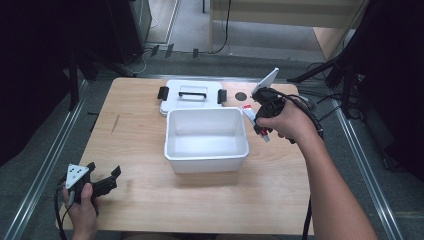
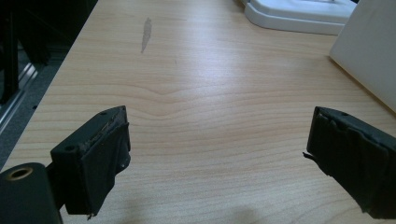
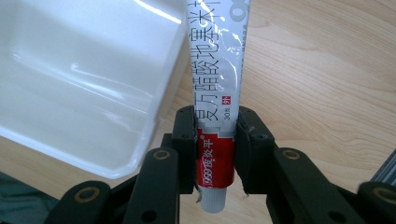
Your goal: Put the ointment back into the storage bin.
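Clenched on ointment tube (image 3: 215, 116) by right gripper (image 3: 215, 154), just beside white bin (image 1: 206, 155)'s right wall; left gripper (image 2: 217, 154) released, idle over worktop (image 2: 196, 93). Risked snagging rim, slipping, missing bin

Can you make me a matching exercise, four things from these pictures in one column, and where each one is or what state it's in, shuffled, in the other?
1. ointment tube
2. white bin
3. lid
4. left hand-held gripper

A. open, with nothing between its jaws
B. lying flat behind the bin
C. clamped in the right hand-held gripper
D. open-topped, mid-table

Pairs: 1-C, 2-D, 3-B, 4-A
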{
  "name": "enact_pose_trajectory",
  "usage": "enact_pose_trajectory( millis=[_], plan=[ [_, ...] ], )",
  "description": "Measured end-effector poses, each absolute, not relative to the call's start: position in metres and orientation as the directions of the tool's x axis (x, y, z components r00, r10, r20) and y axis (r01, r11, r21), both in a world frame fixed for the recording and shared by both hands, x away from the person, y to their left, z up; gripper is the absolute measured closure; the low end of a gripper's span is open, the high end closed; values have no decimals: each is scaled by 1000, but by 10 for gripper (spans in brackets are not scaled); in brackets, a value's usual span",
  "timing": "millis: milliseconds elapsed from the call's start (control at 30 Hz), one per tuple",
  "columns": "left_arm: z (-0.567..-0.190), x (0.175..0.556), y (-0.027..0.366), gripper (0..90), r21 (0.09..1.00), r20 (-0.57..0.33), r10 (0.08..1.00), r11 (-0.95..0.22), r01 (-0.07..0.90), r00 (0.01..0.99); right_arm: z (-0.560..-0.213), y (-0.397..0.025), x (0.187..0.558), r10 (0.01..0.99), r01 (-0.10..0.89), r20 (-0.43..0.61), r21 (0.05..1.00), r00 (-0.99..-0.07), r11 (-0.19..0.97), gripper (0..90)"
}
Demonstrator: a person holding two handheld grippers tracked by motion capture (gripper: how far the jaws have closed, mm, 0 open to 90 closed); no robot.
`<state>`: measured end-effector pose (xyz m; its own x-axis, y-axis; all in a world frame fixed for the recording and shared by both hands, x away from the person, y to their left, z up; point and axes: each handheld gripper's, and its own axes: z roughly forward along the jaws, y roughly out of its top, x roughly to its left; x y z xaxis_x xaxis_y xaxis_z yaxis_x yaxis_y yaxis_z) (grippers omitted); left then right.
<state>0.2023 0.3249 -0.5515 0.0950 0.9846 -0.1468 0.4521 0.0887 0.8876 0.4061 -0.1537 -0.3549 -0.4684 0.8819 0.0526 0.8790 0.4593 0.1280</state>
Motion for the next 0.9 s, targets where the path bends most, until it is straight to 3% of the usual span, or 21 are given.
enact_pose_trajectory(
  millis=[567,900],
  plan=[
    [-551,203,325,69,885,-151,984,91,456,96,-350,-115,407,838,837,70,135,-541,530,730],
    [-552,203,326,69,885,-153,983,92,456,98,-359,-95,407,767,771,98,145,-635,620,729]
  ],
)
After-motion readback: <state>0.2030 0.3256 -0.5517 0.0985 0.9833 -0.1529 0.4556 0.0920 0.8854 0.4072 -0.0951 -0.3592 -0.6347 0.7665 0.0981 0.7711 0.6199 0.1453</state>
